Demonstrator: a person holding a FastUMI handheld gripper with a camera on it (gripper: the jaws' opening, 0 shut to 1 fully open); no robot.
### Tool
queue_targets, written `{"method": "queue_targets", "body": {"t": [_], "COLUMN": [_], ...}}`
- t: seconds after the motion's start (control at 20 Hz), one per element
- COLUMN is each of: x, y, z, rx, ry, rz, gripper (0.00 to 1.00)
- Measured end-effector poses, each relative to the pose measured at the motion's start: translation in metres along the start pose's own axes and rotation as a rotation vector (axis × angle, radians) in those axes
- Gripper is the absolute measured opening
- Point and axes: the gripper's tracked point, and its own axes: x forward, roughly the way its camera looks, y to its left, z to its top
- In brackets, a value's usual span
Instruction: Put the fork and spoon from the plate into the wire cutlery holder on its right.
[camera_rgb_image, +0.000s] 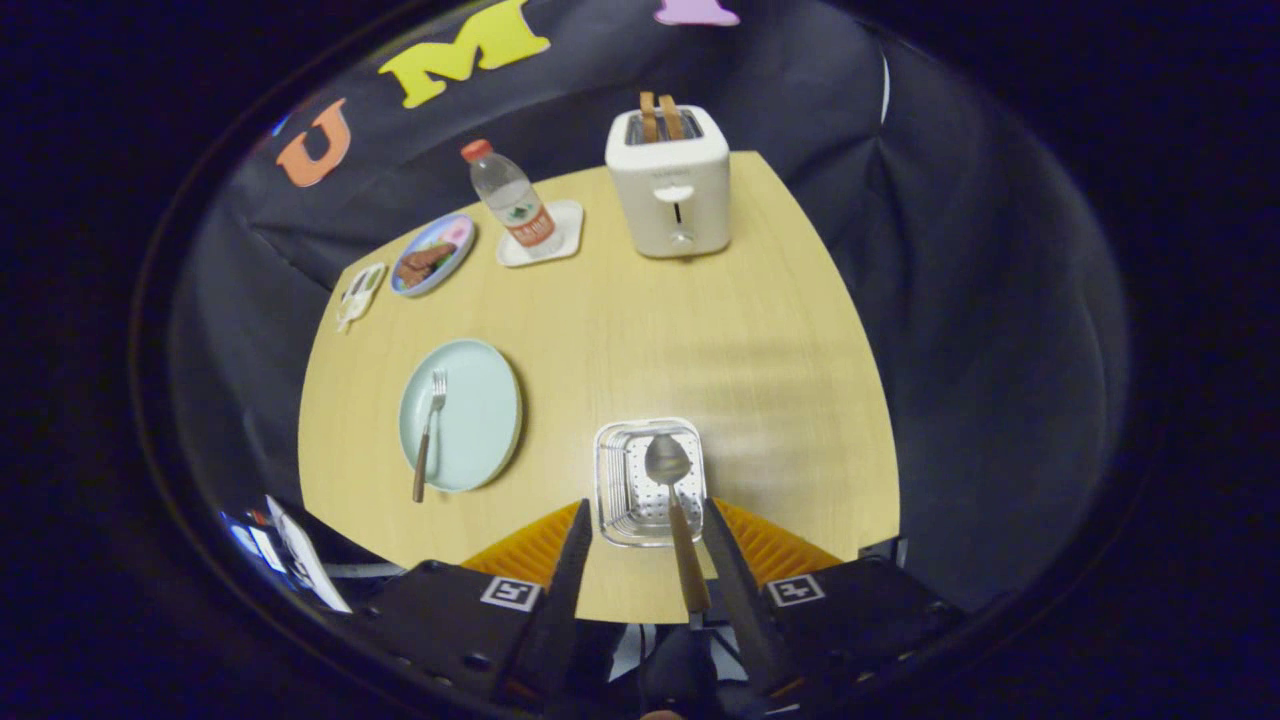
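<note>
- We see the spoon (668, 470), a steel bowl on a brown wooden-looking handle, hanging bowl-first over the wire cutlery holder (650, 480), which stands near the desk's (700, 340) front edge.
- The gripper (650, 545) has its fingers (735, 570) spread wide; the handle runs between them, nearer the right one. Whether anything presses on it we cannot tell, so the spoon looks let go or barely held.
- Our worry: the long handle may tip the spoon over the low rim, or the light basket may slide if bumped.
- The holder is a square chrome wire basket with a perforated base.
- The fork (428, 432), same handle, lies on the pale green round plate (480, 400) towards the desk's left edge, handle overhanging the rim; smooth glaze could let it skid.
- Near the back edge stand a white toaster (668, 185) and a plastic bottle (510, 200).
</note>
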Motion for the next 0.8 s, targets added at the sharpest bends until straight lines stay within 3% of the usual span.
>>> {"method": "queue_targets", "body": {"t": [0.05,0.25,0.45,0.8], "x": [-0.008,-0.026,-0.027,0.032], "y": [0.007,0.053,0.101,0.188], "z": [0.005,0.020,0.015,-0.010], "rx": [-0.016,-0.077,-0.108,-0.125], "ry": [-0.063,-0.281,-0.398,-0.380], "rz": [0.010,0.055,0.061,0.118], "gripper": [0.81,0.98,0.96,0.97]}}
